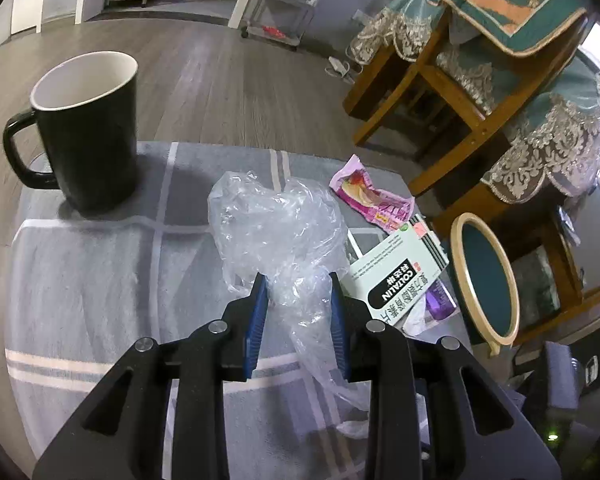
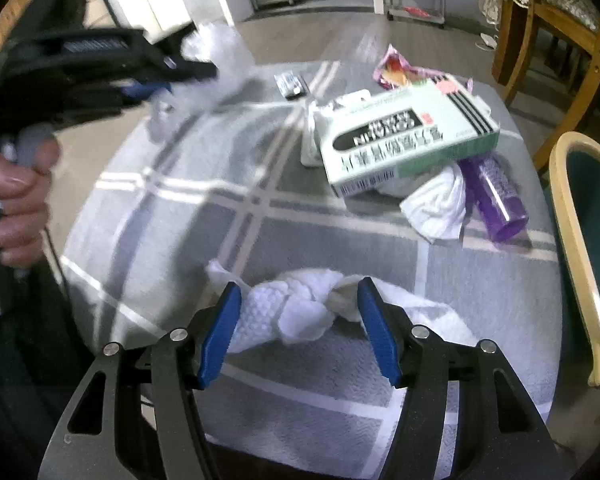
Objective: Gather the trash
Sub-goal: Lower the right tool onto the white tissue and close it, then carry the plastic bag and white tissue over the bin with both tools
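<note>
The left tongs [image 1: 300, 284] are clamped on the clear bag [image 1: 276, 232], its bulk bulging toward 12 o'clock over the surface [image 1: 80, 280]. Judged best: keep that pinch firm, since thin film slips, and carry it clear of the mug [image 1: 84, 128] at 10 o'clock. In the right view a hand [image 2: 16, 192] at 9 o'clock grips the left handle. The right tongs [image 2: 298, 294] stand apart, pitched steeply down, straddling a crumpled tissue [image 2: 300, 312]; they should sink before closing. A box [image 2: 408, 136] lies at 1 o'clock.

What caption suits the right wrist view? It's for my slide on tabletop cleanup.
Right claw open over a crumpled white tissue on the grey checked tablecloth, medicine box beyond.
</note>
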A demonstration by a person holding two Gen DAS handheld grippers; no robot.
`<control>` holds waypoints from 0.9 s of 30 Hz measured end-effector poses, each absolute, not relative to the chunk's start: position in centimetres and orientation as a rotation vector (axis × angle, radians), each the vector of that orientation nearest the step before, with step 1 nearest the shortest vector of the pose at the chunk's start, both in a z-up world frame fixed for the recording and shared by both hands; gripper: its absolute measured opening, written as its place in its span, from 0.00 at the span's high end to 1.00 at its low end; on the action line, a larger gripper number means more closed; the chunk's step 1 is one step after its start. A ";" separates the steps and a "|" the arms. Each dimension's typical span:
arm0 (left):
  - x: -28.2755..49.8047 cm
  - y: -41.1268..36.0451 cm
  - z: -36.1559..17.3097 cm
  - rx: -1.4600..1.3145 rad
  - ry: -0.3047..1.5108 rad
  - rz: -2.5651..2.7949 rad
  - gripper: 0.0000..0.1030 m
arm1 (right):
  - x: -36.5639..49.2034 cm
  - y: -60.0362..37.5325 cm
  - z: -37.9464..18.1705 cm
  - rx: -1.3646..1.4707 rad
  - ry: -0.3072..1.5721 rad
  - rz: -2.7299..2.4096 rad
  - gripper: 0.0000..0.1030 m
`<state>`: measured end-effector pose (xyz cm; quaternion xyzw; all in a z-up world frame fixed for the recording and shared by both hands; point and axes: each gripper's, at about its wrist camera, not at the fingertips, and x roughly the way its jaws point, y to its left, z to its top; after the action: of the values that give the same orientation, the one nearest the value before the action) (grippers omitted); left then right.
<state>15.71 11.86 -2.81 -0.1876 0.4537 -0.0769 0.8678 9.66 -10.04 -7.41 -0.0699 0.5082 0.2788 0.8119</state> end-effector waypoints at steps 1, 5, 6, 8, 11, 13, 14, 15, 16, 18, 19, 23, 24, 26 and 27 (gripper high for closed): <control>15.5 11.8 -2.7 -0.400 0.940 -0.165 0.73 | 9.6 -10.0 -7.6 -0.156 1.086 0.591 0.50; 14.3 11.2 -2.9 -0.396 0.935 -0.181 0.72 | 9.4 -10.5 -7.8 -0.157 1.077 0.602 0.63; 14.2 10.7 -2.9 -0.379 0.936 -0.187 0.72 | 9.3 -10.7 -7.7 -0.149 1.074 0.607 0.65; 14.1 10.2 -2.8 -0.365 0.934 -0.198 0.72 | 9.3 -11.1 -7.6 -0.133 1.069 0.612 0.67; 13.6 9.6 -2.6 -0.356 0.930 -0.204 0.72 | 9.4 -11.8 -6.9 -0.098 1.050 0.612 0.68; 13.3 9.2 -2.6 -0.352 0.930 -0.207 0.72 | 9.4 -12.5 -6.3 -0.074 1.031 0.608 0.68; 13.1 9.0 -2.6 -0.347 0.930 -0.208 0.72 | 9.4 -12.8 -6.0 -0.064 1.023 0.606 0.68; 13.1 8.8 -2.6 -0.344 0.932 -0.210 0.72 | 9.5 -13.2 -5.6 -0.056 1.013 0.603 0.68; 12.9 8.5 -2.6 -0.337 0.932 -0.215 0.73 | 9.5 -13.7 -5.2 -0.045 1.002 0.598 0.68; 12.7 8.1 -2.4 -0.329 0.929 -0.227 0.72 | 9.8 -14.7 -4.4 -0.024 0.984 0.586 0.67; 12.7 8.0 -2.4 -0.326 0.929 -0.230 0.72 | 9.9 -15.3 -3.9 -0.012 0.972 0.578 0.67; 12.5 7.2 -2.5 -0.317 0.932 -0.245 0.73 | 10.3 -17.9 -2.3 0.019 0.931 0.541 0.68; 12.4 6.9 -2.4 -0.315 0.932 -0.249 0.73 | 10.3 -18.5 -2.1 0.026 0.925 0.531 0.67; 12.4 6.6 -2.5 -0.313 0.933 -0.256 0.73 | 10.4 -19.7 -1.5 0.043 0.910 0.509 0.68; 12.3 6.4 -2.5 -0.310 0.934 -0.260 0.72 | 10.4 -20.1 -1.3 0.047 0.905 0.501 0.68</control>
<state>12.34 6.40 -2.48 -0.1485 0.4471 -0.1243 0.8733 10.37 -20.09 -1.33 0.0227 0.4324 0.2392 0.8690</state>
